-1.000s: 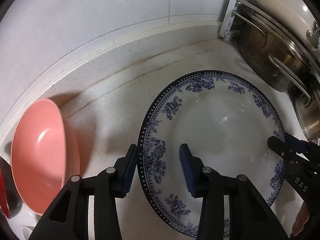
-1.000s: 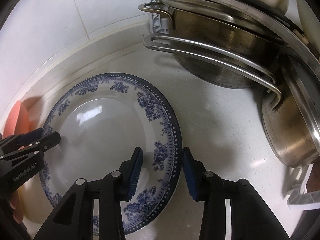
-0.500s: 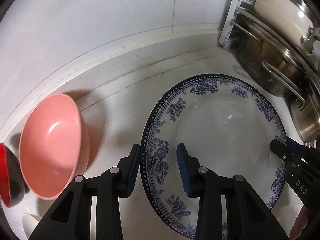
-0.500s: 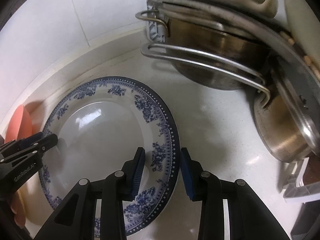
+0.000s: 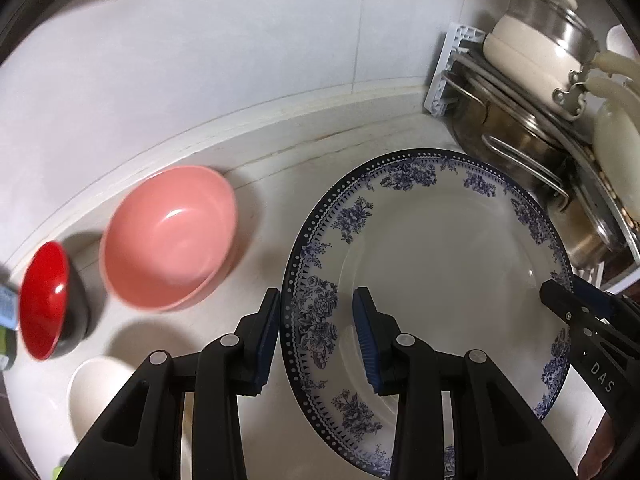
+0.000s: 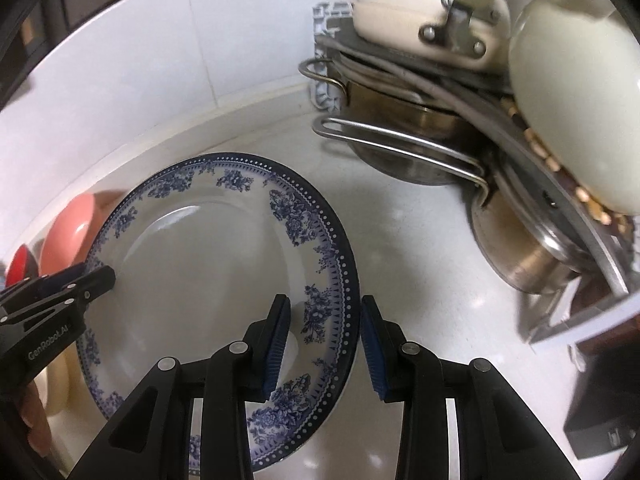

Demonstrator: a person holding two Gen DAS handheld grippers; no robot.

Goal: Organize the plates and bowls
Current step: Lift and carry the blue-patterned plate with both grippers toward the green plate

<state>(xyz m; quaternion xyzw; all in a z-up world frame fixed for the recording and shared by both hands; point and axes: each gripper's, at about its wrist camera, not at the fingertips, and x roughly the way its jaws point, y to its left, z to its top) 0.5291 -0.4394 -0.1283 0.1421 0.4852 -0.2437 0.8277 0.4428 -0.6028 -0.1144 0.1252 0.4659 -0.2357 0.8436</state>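
Left tool [image 5: 316,336] straddles the plate [image 5: 440,264] rim at its left edge; one finger outside, one over the inner face; gaps visible between pads and rim on both sides, so jaws spread, not clamping; fingers point forward and slightly down toward the surface [image 5: 260,208].
Right tool [image 6: 324,344] does the same on the plate's [image 6: 200,264] right edge; rim sits between its spread jaws, closer to the outer finger; whether a pad touches, cannot tell.
Each tool shows in the other's view: right tool [image 5: 576,304] tip at the plate's far right rim; left tool [image 6: 80,284] tip at the far left rim.
Plate: large, white centre, blue floral band with dotted dark-blue edge; sits between the two tools, tilted, left side raised; contact with surface unclear.
Left of left tool: pink bowl [image 5: 168,236], blurred; red bowl [image 5: 44,300] with black outside further left; white dish [image 5: 100,392] just beside the left finger base.
Ahead-right of right tool: rack [image 6: 324,60] with steel pots [image 6: 404,136] and cream cookware [image 6: 572,112].
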